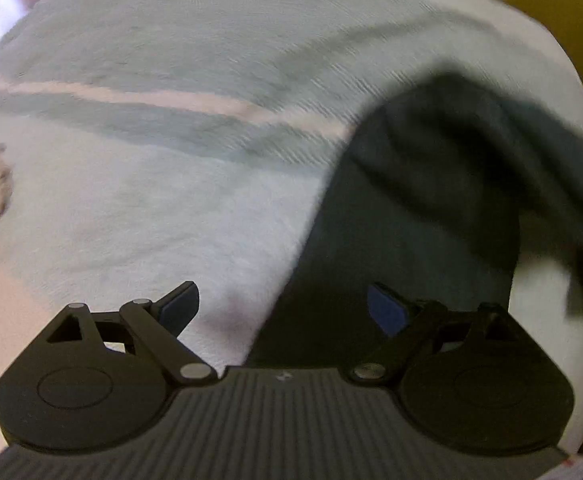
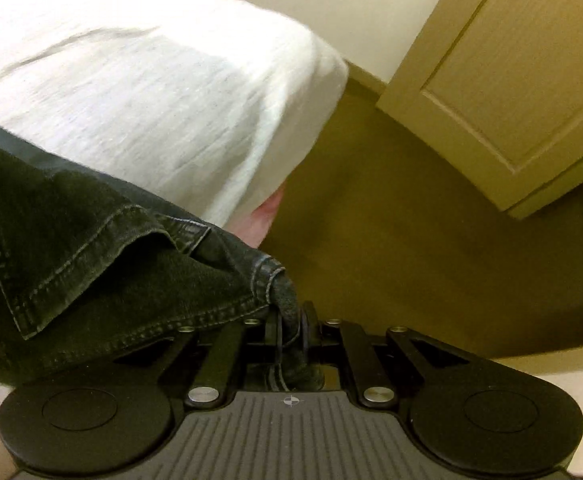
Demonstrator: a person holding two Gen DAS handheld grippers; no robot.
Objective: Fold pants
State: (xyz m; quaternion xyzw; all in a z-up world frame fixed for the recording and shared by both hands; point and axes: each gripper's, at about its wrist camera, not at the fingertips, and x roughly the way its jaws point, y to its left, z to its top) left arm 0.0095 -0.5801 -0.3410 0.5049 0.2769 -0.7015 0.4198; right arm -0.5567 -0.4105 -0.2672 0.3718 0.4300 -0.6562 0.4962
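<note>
No writing is legible in either view. Right gripper [image 2: 291, 330], jaws clenched on a stitched hem corner of the dark denim pants [image 2: 91, 248], sits at the corner of the bed [image 2: 151, 92], beyond which lie the floor [image 2: 391, 220] and a door [image 2: 511, 80]. Left gripper [image 1: 283, 306], jaws spread wide and holding nothing, hovers over the pants [image 1: 411, 208] lying near the bed's right edge [image 1: 131, 208].

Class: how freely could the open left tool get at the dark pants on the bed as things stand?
Probably yes. The left tool is open with nothing between its fingers, and the dark pants lie right ahead on the pale blanket, with no obstacle visible. The right tool only pinches one hem.
</note>
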